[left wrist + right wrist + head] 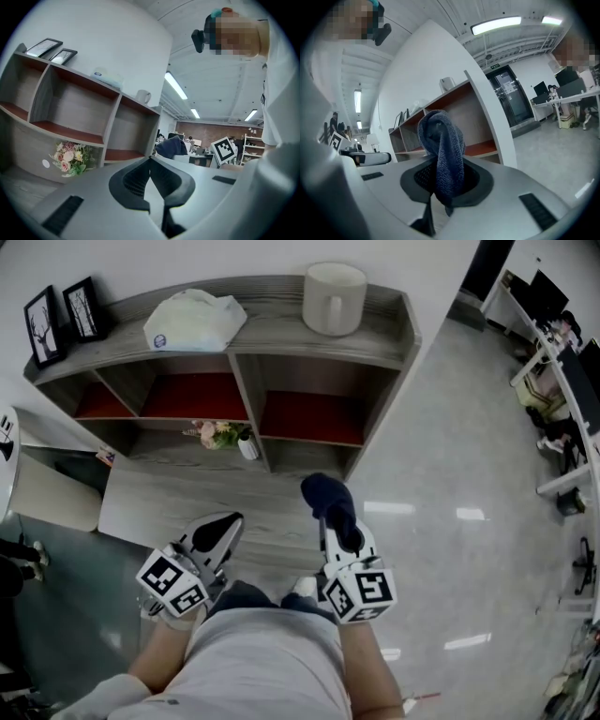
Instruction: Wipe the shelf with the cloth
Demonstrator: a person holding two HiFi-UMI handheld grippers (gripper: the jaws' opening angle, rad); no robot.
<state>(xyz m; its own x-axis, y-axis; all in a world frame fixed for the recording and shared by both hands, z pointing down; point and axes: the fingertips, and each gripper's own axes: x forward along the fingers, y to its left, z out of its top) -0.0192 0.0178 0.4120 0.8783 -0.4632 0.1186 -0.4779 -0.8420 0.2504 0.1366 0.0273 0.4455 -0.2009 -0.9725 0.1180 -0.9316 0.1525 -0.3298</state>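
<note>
Grey wooden shelf (309,334) with red-lined compartments stood against a white wall. Short of it, the right gripper (330,521) pinched a dark blue cloth (330,495) bunched at its tips; the left gripper (225,526) was pressed together, empty.

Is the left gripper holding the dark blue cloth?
No, the cloth is clamped in the right gripper; the left gripper has its jaws together, empty.

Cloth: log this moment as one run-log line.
stage: wiping not yet begun | right gripper: shut on cloth | left gripper: shut, empty | shelf: ahead, neither gripper touching it
</note>
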